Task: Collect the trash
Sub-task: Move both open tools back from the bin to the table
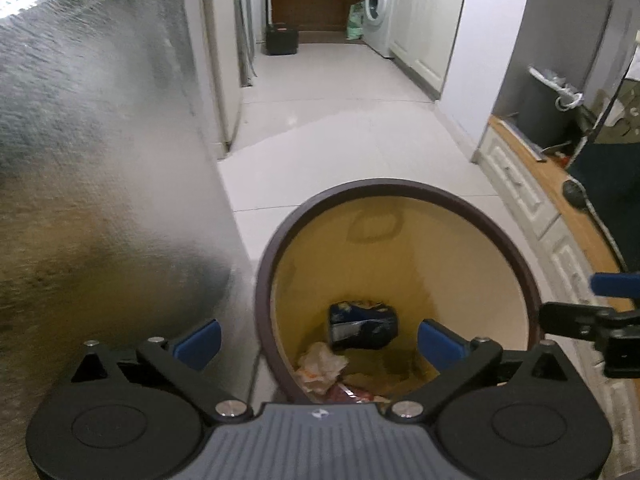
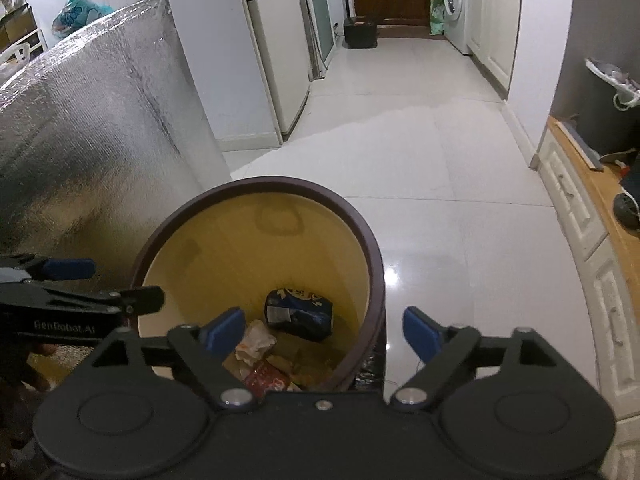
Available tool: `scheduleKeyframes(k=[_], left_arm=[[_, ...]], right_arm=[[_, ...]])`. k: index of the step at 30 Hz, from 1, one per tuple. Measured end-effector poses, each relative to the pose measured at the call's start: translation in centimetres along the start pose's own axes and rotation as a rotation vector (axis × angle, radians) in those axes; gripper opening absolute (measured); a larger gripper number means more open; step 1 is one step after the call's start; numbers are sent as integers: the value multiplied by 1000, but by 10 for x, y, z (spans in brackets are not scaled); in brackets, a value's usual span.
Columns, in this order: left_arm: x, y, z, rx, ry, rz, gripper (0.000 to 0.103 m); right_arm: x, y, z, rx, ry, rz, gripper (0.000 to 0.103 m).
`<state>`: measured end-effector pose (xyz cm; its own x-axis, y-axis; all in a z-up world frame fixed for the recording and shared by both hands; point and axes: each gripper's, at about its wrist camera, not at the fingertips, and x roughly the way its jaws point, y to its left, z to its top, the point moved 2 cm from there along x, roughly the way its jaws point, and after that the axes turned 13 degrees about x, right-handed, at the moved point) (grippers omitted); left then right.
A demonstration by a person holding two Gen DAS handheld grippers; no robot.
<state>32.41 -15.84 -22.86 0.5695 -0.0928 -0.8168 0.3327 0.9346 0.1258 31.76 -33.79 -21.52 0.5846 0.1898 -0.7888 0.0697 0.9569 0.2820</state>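
I inspect from left to right. Left of my left hand-held gripper (image 1: 319, 343) stands a foil-wrapped block (image 1: 100, 184), just beside the bin's rim; a sideways swing of that hand could scrape the foil or nudge the bin (image 1: 280, 240). That gripper hangs over the bin's near rim with its blue pads spread wide and nothing between them.

Below and ahead of it, on the bin floor, lie the collected items: a dark blue crumpled packet (image 1: 362, 326), a pale crumpled wrapper (image 1: 322, 366) and a red wrapper (image 1: 348, 392) nearest the hand. The trash is inside, so I judge this drop done.

My right hand-held gripper (image 2: 323, 332) also stands spread and empty, straddling the bin's right rim. Its left pad sits inside the bin and its right pad outside, over the glossy floor (image 2: 440, 200). I judge the chief risk here: pulling back carelessly could hook the rim and tip the bin. The two grippers are also near each other and could collide.
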Motion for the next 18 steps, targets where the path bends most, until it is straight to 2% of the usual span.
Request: scheduleKeyframes(k=[7, 18], left_arm=[[-20, -2, -8, 13, 0, -1, 103], [-65, -9, -16, 26, -53, -12, 103]], right_arm=[[-20, 4, -6, -16, -35, -24, 101], [-67, 12, -18, -15, -95, -34, 101]])
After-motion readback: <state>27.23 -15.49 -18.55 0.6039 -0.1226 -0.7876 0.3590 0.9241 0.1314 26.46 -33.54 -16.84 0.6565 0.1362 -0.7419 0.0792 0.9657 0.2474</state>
